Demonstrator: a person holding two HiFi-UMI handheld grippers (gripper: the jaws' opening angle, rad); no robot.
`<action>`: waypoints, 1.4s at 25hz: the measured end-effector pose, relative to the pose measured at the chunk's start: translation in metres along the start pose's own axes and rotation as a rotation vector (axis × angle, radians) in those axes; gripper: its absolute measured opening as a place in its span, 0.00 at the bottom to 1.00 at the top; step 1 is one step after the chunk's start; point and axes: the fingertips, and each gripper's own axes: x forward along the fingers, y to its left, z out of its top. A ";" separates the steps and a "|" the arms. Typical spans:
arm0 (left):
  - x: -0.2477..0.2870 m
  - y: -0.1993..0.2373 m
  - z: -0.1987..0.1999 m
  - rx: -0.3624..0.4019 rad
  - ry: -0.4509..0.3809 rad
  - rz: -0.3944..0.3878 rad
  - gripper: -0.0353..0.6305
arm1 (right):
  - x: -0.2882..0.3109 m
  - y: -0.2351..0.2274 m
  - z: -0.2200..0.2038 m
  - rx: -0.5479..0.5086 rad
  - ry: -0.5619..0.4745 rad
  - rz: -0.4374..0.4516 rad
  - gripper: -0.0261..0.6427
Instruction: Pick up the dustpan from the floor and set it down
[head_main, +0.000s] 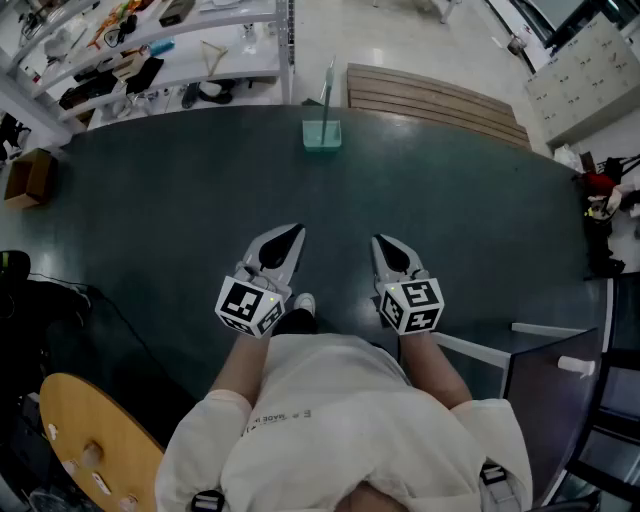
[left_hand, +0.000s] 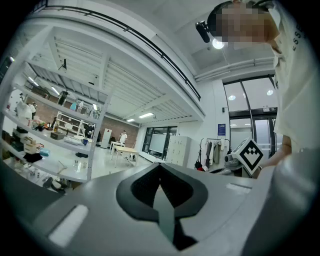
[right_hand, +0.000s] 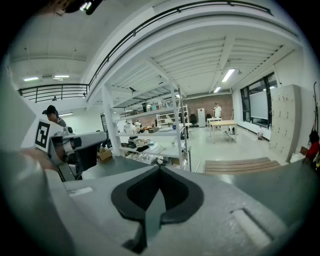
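A pale teal dustpan with a thin upright handle stands on the dark green floor mat, near its far edge. Both grippers hang in front of my body, well short of it. The left gripper is shut and holds nothing. The right gripper is likewise shut and empty. In the left gripper view the left gripper has its jaws meeting in a point, with the right gripper's marker cube off to the side. In the right gripper view the right gripper has its jaws together too. Neither gripper view shows the dustpan.
White shelving full of small items lines the far left. A slatted wooden platform lies beyond the mat. A cardboard box sits at the left edge, a round wooden top at bottom left, a grey table at right.
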 end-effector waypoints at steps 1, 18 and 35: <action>0.000 0.000 0.000 -0.001 0.000 0.000 0.08 | 0.000 0.000 0.000 0.000 0.001 -0.001 0.03; -0.001 0.009 0.000 -0.003 0.009 0.013 0.08 | 0.005 0.003 0.006 -0.036 -0.008 -0.015 0.03; -0.011 0.094 0.020 -0.018 -0.034 0.091 0.08 | 0.090 0.035 0.037 -0.110 0.030 0.030 0.03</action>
